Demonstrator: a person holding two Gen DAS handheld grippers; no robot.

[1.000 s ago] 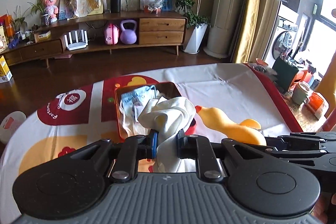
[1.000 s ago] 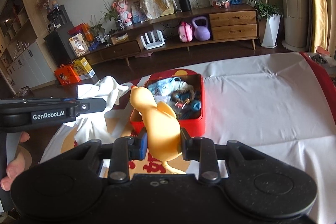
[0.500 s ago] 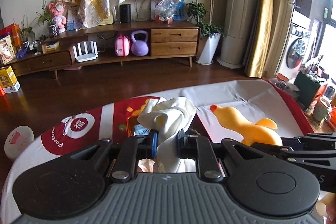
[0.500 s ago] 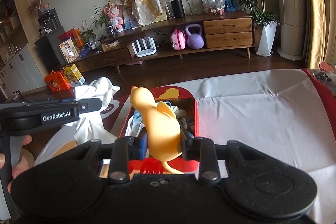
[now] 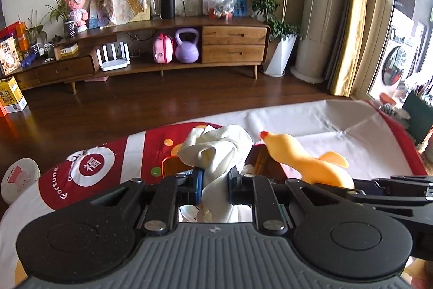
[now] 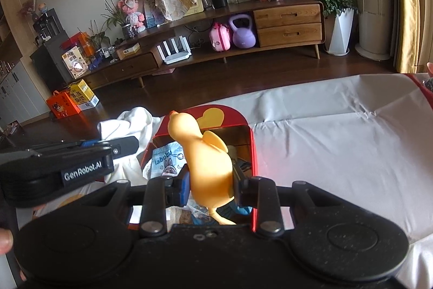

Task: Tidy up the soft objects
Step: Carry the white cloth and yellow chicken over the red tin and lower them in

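Observation:
My left gripper (image 5: 215, 187) is shut on a cream-white cloth (image 5: 219, 151), which bunches above the jaws and hangs below them. Held in my right gripper (image 6: 209, 184) is a yellow rubber duck (image 6: 208, 153), its beak pointing away and its legs dangling. Both hover over a red tin box (image 6: 250, 142) on the table; a "labubu" packet (image 6: 165, 161) and other small items lie inside. In the left wrist view the duck (image 5: 303, 159) sits to the right of the cloth, above the box (image 5: 169, 163). In the right wrist view the cloth (image 6: 132, 123) shows beyond the left gripper's body.
The table wears a white and red printed cover (image 5: 89, 161), plain white on the right (image 6: 338, 126). Beyond the far edge lie dark wooden floor and a low wooden sideboard (image 5: 232, 42). A person's fingers (image 6: 5, 239) show at the left edge.
Both grippers moved forward over the table with the cloth and the duck still held; the red box now lies right beneath them and the sideboard looks nearer.

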